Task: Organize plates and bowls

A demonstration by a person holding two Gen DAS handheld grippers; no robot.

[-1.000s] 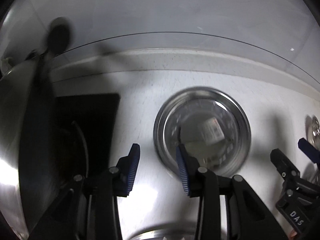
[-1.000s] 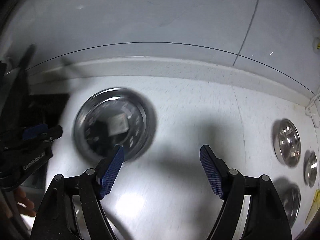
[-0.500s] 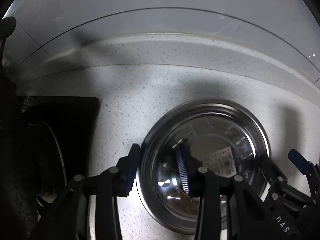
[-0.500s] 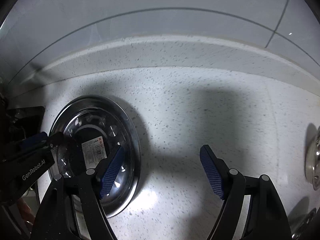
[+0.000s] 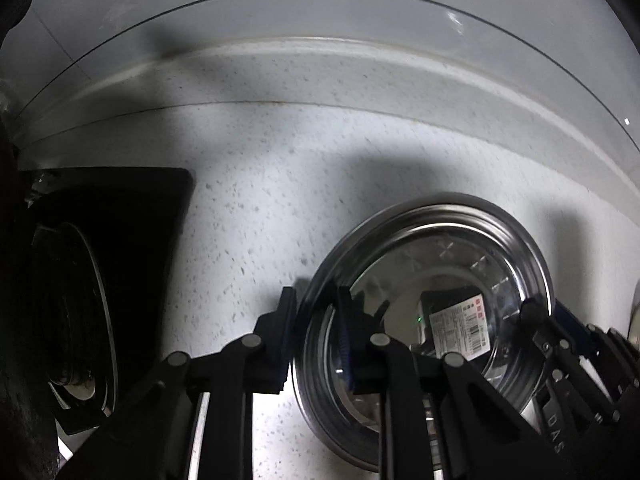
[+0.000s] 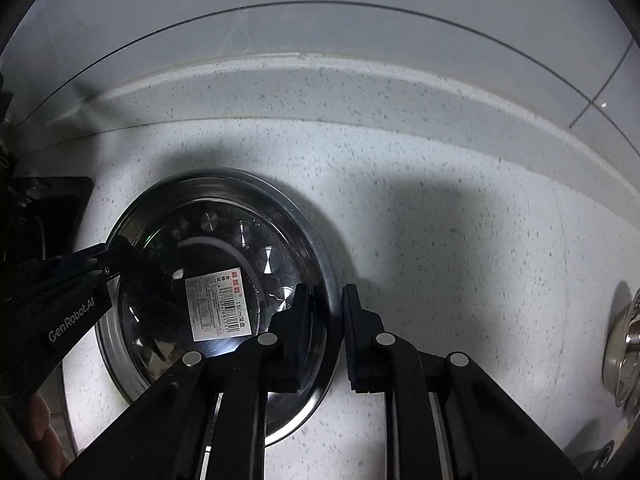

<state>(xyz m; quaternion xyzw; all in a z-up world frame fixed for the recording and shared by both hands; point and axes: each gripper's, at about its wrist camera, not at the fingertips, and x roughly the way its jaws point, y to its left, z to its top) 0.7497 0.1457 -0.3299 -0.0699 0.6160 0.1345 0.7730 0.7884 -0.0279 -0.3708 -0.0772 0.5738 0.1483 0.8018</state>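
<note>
**Two grippers clamped on one steel plate, opposite edges**

Two points of grip are recorded on the same steel plate [image 5: 436,240], one at each side of its rim.

Left gripper [image 5: 316,336]: jaws narrow, closed across the plate's left rim. One finger sits outside the rim over the counter, the other inside over the plate's well. The rim passes between the blue pads [image 5: 346,356].

Right gripper [image 6: 325,332]: jaws narrow, closed across the plate's right rim. The left finger lies inside the plate, the right finger outside it above the counter. Actual pad contact is partly hidden by the fingers themselves.

Plate: round, shiny, with a raised rim and a ring of pressed dimples around the well. A white barcode label [image 6: 218,304] is stuck near the centre of the well, just left of the right gripper's jaws. Whether the plate rests on the counter or is raised off it cannot be determined; it casts a shadow behind it.

Beyond the jaws: a white speckled countertop [image 6: 440,208] runs ahead to a low raised backsplash [image 6: 360,92], with a pale tiled wall above. Well left of the left gripper's jaws lies a black stove top [image 5: 132,232]. Far right of the right gripper's jaws, at the frame edge, small steel bowls [image 6: 626,344] sit on the counter, well apart from the plate.
</note>
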